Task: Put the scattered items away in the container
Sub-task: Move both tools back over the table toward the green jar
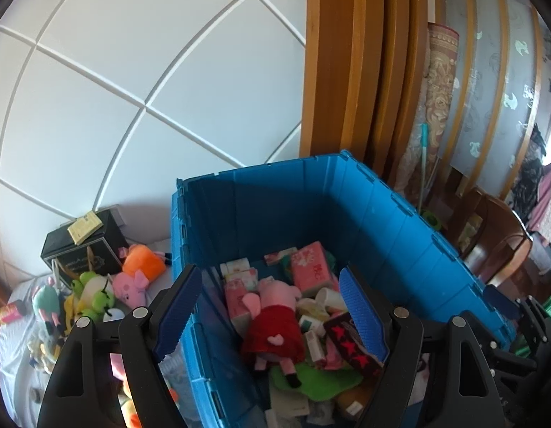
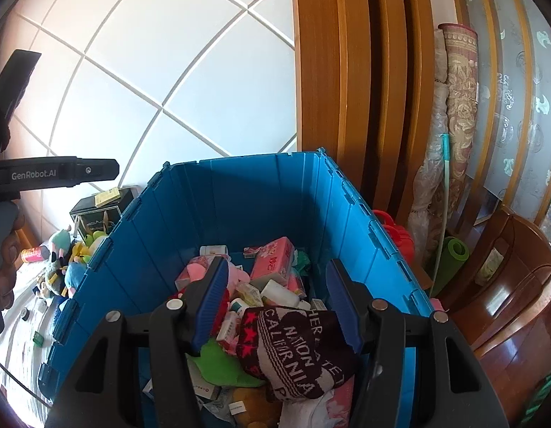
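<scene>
At the lower left of the left wrist view, a heap of plush toys (image 1: 93,296) lies on a white sheet (image 1: 15,367) beside a black box (image 1: 84,249), with an orange plush (image 1: 145,262) and a red can (image 1: 9,312) near it; these are outside the bin. Centre frame, the blue crate (image 1: 400,235) holds a pink pig doll in a red dress (image 1: 275,324), pink tissue packs (image 1: 309,267) and a dark knitted sock (image 2: 297,353) with lettering. The left gripper (image 1: 272,317) hangs over the crate, fingers released and empty. The right gripper (image 2: 275,306), lower centre of its own view, is likewise parted over the sock, clasping nothing. Judging by this, a drop is finished; next comes a reach left to the plush heap for another item.
</scene>
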Motion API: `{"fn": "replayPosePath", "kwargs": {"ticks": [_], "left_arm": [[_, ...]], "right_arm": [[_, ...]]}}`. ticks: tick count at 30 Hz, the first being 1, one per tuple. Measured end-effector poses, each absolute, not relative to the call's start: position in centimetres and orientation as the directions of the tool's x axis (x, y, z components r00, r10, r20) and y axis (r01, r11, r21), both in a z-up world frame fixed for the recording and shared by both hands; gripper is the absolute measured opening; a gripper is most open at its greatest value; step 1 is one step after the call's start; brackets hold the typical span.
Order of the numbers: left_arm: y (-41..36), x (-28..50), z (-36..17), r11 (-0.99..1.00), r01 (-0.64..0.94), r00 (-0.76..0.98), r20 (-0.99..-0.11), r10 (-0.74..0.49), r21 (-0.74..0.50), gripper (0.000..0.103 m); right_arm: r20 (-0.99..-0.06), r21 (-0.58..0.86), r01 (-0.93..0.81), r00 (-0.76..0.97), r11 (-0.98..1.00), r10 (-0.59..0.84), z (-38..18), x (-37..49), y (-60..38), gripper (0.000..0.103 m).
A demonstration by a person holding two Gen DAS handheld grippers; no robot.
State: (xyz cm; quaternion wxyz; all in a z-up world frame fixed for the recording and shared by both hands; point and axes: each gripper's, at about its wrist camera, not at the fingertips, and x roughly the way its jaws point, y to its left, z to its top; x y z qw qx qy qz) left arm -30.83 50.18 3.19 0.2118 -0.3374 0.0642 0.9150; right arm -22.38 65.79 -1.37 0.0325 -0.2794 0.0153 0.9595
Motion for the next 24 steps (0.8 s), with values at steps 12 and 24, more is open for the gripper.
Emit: {"fn": "replayPosePath", "kwargs": {"ticks": [12, 24], "left_arm": [[41.3, -29.1, 1.4, -0.939, -0.336, -0.692, -0.655, 0.301, -0.077, 0.080], [26.0, -28.8, -1.8, -0.974, -0.190, -0.704, -0.675, 0.222, -0.122, 0.080]], "right_arm": [[-0.540, -0.037, 0.050, -0.841, -0.998, -0.022, -0.4, -21.4, 58.2, 0.056], [-0.552, -0.093, 0.188, -0.827, -0.978, -0.106, 0.1, -21.2, 45.1, 0.056]]}}
